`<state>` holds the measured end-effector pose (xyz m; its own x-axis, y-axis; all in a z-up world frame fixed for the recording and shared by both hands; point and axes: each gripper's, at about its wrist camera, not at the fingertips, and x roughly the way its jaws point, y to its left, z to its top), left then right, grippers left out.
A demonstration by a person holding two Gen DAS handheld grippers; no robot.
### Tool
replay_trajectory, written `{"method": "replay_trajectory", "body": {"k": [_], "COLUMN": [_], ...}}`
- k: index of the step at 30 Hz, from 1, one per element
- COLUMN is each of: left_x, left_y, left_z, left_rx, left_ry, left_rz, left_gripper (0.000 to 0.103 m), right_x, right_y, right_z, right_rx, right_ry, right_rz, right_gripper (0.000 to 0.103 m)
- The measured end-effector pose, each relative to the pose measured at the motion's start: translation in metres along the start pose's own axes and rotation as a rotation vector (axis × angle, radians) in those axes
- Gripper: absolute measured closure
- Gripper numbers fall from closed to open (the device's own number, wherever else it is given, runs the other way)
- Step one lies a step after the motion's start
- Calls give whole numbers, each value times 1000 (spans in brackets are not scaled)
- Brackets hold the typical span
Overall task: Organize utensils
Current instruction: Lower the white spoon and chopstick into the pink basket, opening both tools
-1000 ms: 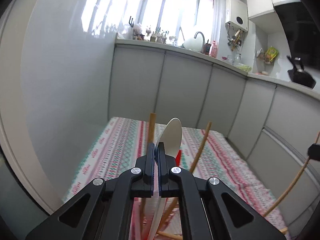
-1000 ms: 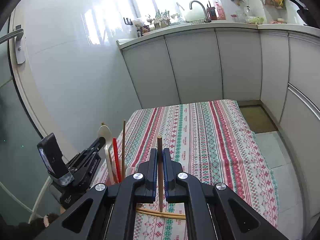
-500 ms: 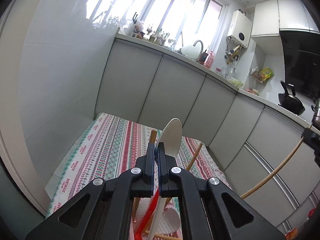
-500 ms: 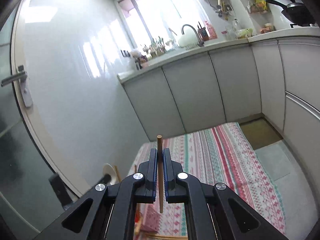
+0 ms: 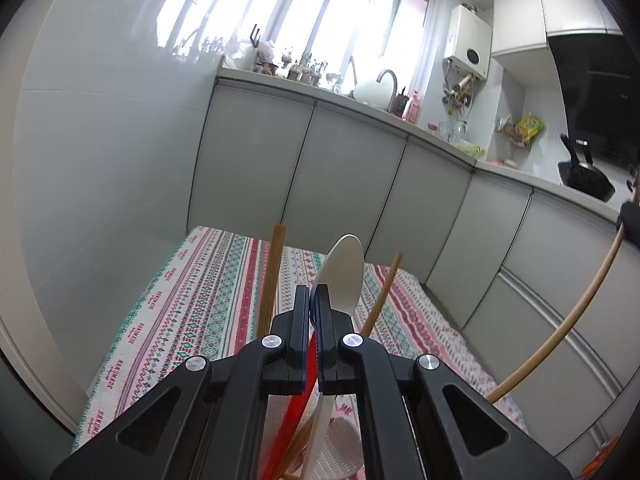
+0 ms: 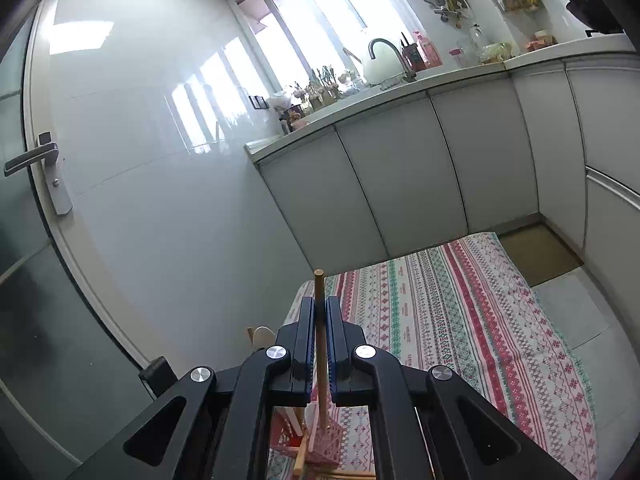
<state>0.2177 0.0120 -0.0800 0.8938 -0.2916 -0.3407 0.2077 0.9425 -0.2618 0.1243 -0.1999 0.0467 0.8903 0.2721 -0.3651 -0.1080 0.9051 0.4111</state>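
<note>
The left hand-held gripper (image 5: pixel 313 300) is clenched with its jaws pressed together. A red strip (image 5: pixel 308 364) runs between the pads, most likely the handle of a red utensil, though its end is hidden. Right behind the pads stands a white spoon (image 5: pixel 343 276), bowl up; whether the pads also pinch it I cannot tell. A flat wooden stick (image 5: pixel 272 276) and a thinner chopstick (image 5: pixel 382 296) rise on either side of it. All of these seem to stand in a white perforated holder (image 5: pixel 340 446) low in the left wrist view, which would explain why they lean upright and fan out.

The right hand-held gripper (image 6: pixel 320 312) grasps a thin wooden stick (image 6: pixel 320 344), probably a chopstick, held vertical with its top just above the jaws. Its lower end hangs above or at a pink mesh basket (image 6: pixel 326 446) on the table (image 6: pixel 460 320), which is covered with a striped patterned cloth. Holding it upright suits dropping it end-first into a narrow container. More wooden sticks (image 6: pixel 300 458) lie beside the basket, so the sorting looks unfinished. In the left wrist view, a long curved wooden rod (image 5: pixel 568 320) crosses the right edge, apparently the same stick held by the right gripper.
</note>
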Motion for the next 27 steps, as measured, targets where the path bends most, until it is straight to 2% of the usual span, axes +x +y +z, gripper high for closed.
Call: {"method": "replay_trajectory", "body": {"k": [8, 18, 19, 20, 21, 23, 27], "left_x": [1, -7, -9, -12, -14, -20, -30], "left_y": [1, 7, 7, 7, 7, 8, 12], "left_z": [-11, -17, -17, -16, -16, -15, -10], "left_rx": [37, 35, 35, 35, 33, 26, 5], "left_ry": [73, 222, 232, 243, 250, 257, 290], "left_rz": [-17, -92, -99, -106, -115, -119, -117], "left_gripper": [100, 97, 95, 88, 76, 61, 56], "right_x": [1, 4, 4, 5, 5, 6, 6], "right_y": [8, 16, 17, 18, 19, 22, 25], "right_z": [-5, -3, -4, -4, -5, -5, -6], "right_rx": [-13, -27, -28, -30, -35, -44, -48], "right_ry": [16, 4, 5, 5, 5, 5, 7], "right_rz": [18, 30, 33, 33, 33, 34, 41], "right_gripper": [98, 98, 98, 98, 98, 98, 98]}}
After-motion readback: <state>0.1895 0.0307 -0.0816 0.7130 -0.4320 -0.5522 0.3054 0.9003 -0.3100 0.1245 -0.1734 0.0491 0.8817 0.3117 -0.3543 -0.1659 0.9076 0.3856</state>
